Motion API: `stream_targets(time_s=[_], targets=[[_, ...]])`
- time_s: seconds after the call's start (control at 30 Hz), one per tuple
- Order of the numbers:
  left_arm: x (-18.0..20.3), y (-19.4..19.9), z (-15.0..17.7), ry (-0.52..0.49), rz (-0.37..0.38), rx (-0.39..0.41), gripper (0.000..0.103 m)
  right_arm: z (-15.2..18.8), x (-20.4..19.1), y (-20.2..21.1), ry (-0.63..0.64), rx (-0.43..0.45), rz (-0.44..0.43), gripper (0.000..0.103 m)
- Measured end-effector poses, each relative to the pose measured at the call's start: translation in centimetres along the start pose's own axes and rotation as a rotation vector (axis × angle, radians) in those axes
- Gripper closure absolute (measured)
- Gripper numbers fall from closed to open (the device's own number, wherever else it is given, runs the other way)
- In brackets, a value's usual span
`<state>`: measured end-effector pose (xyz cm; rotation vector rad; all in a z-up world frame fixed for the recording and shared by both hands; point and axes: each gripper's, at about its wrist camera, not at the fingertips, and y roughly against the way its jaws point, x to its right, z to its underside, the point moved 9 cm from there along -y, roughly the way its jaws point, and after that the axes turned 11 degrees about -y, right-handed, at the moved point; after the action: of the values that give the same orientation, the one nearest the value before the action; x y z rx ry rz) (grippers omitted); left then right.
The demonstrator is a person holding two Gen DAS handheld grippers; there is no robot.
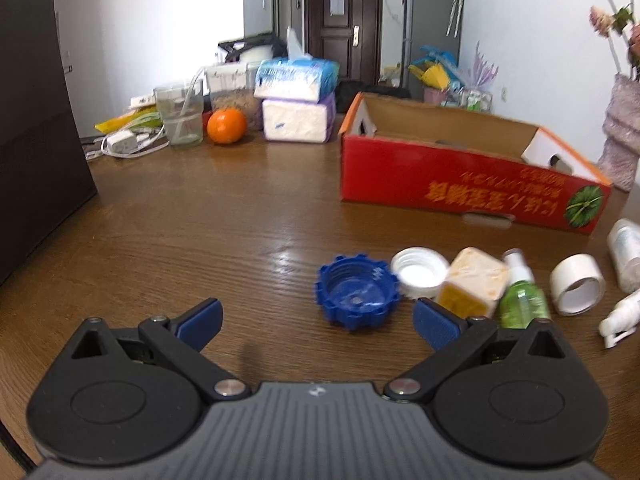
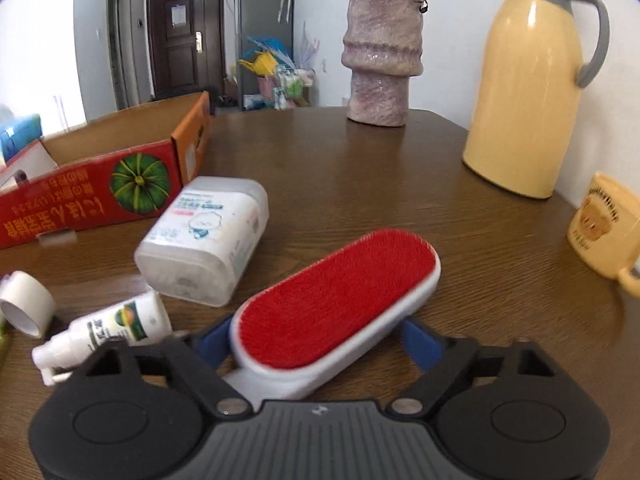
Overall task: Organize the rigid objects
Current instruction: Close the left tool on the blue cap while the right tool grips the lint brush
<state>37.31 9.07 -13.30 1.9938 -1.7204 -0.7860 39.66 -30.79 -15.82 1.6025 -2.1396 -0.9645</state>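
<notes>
In the left wrist view my left gripper [image 1: 318,322] is open and empty, just short of a blue ridged cap [image 1: 357,294] on the wooden table. Beyond the cap lie a white cap [image 1: 419,272], a cream cube [image 1: 472,282], a green spray bottle [image 1: 522,296] and a tape roll [image 1: 577,289]. A red cardboard box [image 1: 460,184], open on top, stands behind them. In the right wrist view my right gripper [image 2: 320,344] has its blue pads on either side of a red-bristled lint brush [image 2: 336,300]; contact is not clear.
A clear cotton-swab box [image 2: 208,240], a small white spray bottle [image 2: 108,332] and the tape roll [image 2: 26,304] lie left of the brush. A vase [image 2: 380,56], a yellow jug [image 2: 528,80] and a yellow mug [image 2: 604,228] stand right. An orange [image 1: 226,126], tissue packs [image 1: 298,100] and a glass [image 1: 179,116] stand far left.
</notes>
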Motion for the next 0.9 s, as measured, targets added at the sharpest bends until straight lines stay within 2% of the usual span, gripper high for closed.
stream_targets(time_s=[0.03,0.13,0.2,0.37,0.57,0.6,0.77,0.8,0.9], targets=[[-0.2,-0.4,0.1,0.002,0.003,-0.012,0.0,0.0,-0.1,0.1,0.011,0.007,-0.005,0.031],[-0.3,-1.5,0.2,-0.001,0.018,-0.034,0.0,0.3,-0.5,0.4,0.029,0.025,-0.027,0.042],[0.0,-2.0,0.1,-0.018,0.021,-0.035,0.0,0.4,-0.7,0.7,0.037,0.033,-0.036,0.045],[0.7,-3.2,-0.3,-0.053,0.007,-0.042,0.0,0.4,-0.8,0.9,0.04,0.042,-0.044,0.047],[0.1,-4.3,-0.8,-0.012,0.018,-0.045,0.002,0.4,-0.8,1.0,0.031,0.049,-0.056,0.046],[0.1,-4.3,-0.8,-0.012,0.023,-0.045,0.004,0.5,-0.8,1.0,0.031,0.049,-0.056,0.046],[0.8,-3.9,-1.1,-0.032,0.055,-0.015,0.043,0.4,-0.7,1.0,0.035,0.05,-0.05,0.046],[0.8,-3.8,-1.2,-0.031,0.06,-0.008,0.048,0.4,-0.7,1.0,0.035,0.05,-0.049,0.046],[0.7,-3.5,-1.3,-0.021,0.067,0.005,0.047,0.5,-0.8,1.0,0.036,0.051,-0.049,0.047]])
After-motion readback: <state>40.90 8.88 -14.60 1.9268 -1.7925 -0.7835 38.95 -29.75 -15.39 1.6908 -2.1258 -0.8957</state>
